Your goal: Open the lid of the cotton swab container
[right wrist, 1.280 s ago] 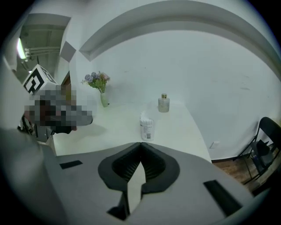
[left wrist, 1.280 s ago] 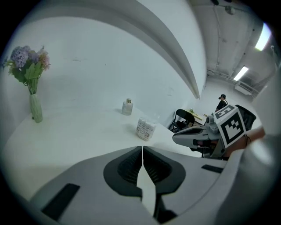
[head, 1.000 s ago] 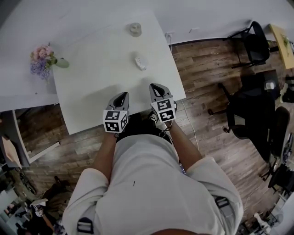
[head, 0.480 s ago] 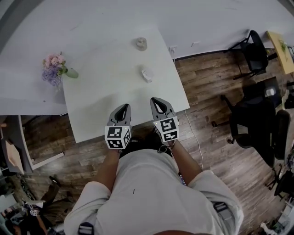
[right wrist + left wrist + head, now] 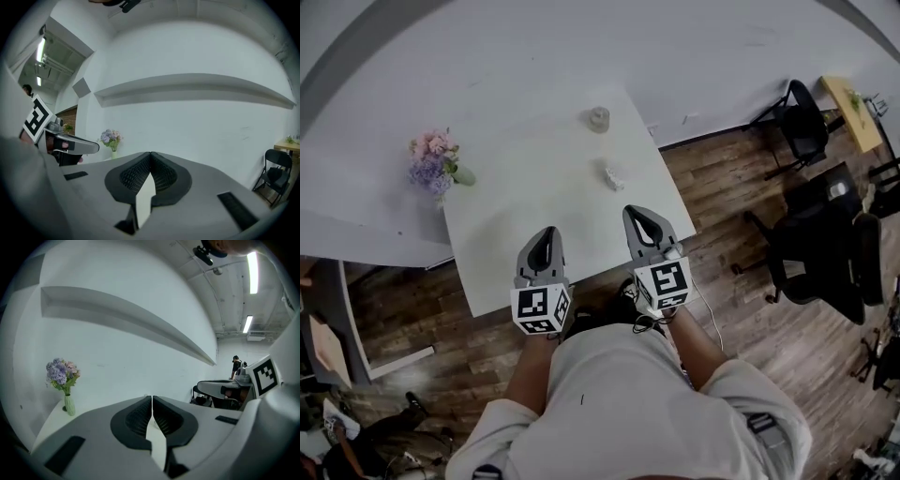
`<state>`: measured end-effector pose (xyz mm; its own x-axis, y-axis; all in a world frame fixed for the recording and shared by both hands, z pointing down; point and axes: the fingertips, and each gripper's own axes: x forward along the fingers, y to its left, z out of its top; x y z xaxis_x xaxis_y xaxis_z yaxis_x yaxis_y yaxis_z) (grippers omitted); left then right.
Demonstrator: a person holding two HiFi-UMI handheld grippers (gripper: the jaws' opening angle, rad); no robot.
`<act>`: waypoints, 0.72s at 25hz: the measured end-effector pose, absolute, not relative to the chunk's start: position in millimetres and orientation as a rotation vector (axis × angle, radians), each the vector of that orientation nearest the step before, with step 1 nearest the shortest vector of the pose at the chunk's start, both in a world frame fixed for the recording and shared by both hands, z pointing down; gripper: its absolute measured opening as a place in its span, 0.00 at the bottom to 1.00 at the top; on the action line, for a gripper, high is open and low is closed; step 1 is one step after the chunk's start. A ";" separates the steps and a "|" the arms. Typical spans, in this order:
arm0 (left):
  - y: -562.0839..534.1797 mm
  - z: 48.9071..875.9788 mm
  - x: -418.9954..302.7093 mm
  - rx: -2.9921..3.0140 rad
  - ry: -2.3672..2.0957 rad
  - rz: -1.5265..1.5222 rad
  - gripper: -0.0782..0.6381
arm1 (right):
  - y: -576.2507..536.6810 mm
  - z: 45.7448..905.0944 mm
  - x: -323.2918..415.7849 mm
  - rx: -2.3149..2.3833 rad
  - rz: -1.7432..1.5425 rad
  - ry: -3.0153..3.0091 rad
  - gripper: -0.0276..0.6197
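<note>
White table, container, flower vase

The left hand-held gripper has its jaws closed and empty, tips toward 12 o'clock. The right hand-held gripper, at its 3 o'clock, matches. The left forearm and right forearm extend forward, apart.

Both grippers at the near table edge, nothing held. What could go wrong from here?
1. The left gripper and right gripper have shut jaws; unopened, they would shove the round container, not grip it.
2. It stands near the table's far edge; a push may tip it.
3. The small white object lies in the reach path and could get swept.
</note>
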<state>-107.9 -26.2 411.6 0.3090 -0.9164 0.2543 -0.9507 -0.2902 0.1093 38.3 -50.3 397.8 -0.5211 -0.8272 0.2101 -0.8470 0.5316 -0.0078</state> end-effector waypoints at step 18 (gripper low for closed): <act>-32.5 357.5 -128.8 2.483 -1.743 0.104 0.14 | -42.9 350.4 31.6 1.567 0.008 -2.547 0.04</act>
<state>-128.8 -32.5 357.5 0.3403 -0.9331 0.1163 -0.9403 -0.3370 0.0474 31.6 -42.9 350.4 -0.4425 -0.8872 0.1308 -0.8879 0.4539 0.0745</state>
